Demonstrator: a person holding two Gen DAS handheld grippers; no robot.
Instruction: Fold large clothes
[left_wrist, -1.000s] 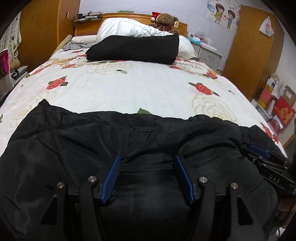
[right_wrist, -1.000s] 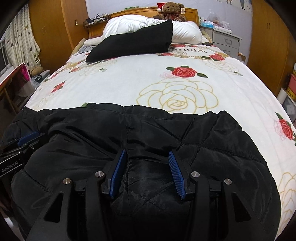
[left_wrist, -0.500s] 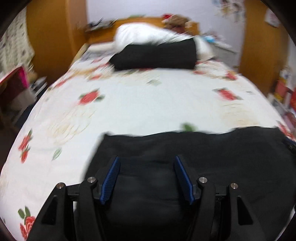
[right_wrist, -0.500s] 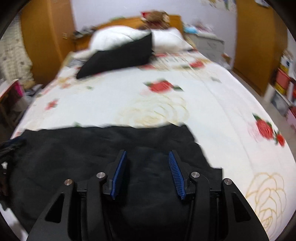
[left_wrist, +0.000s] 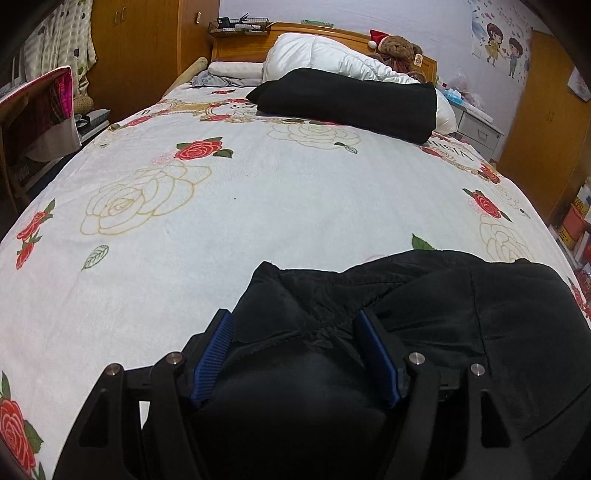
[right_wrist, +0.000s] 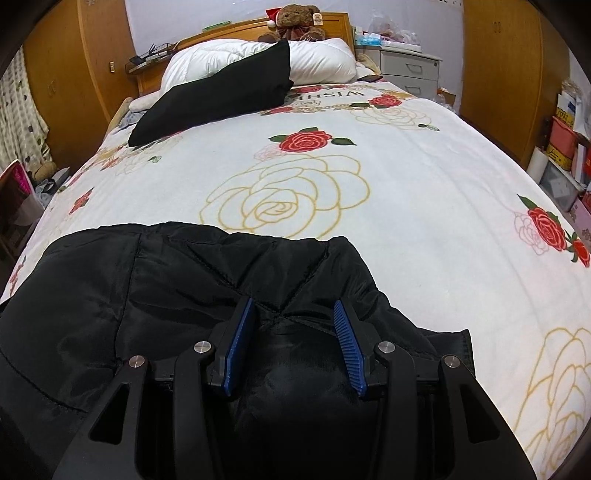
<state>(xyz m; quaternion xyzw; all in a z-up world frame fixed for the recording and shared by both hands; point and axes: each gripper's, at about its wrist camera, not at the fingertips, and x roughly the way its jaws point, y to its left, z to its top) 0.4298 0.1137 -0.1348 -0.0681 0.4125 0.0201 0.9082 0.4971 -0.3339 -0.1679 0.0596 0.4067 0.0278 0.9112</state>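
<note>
A black quilted jacket (left_wrist: 461, 306) lies at the near end of the bed; it also shows in the right wrist view (right_wrist: 155, 280). My left gripper (left_wrist: 295, 325) sits over the jacket's left edge, its blue pads wide apart with bunched fabric between them. My right gripper (right_wrist: 295, 317) sits over the jacket's right edge, its pads also apart with fabric between them. Neither pair of pads presses the cloth together.
The bed (left_wrist: 258, 192) has a white rose-print cover. A black folded garment (left_wrist: 351, 101), white duvet (left_wrist: 325, 59) and teddy bear (left_wrist: 397, 48) lie at the headboard. A chair (left_wrist: 37, 110) stands left; a nightstand (right_wrist: 406, 70) and wardrobes stand right.
Both grippers swung apart: the left moved to the jacket's left edge, the right to its right edge. The jacket looks narrower and more bunched. Each gripper has left the other's view.
</note>
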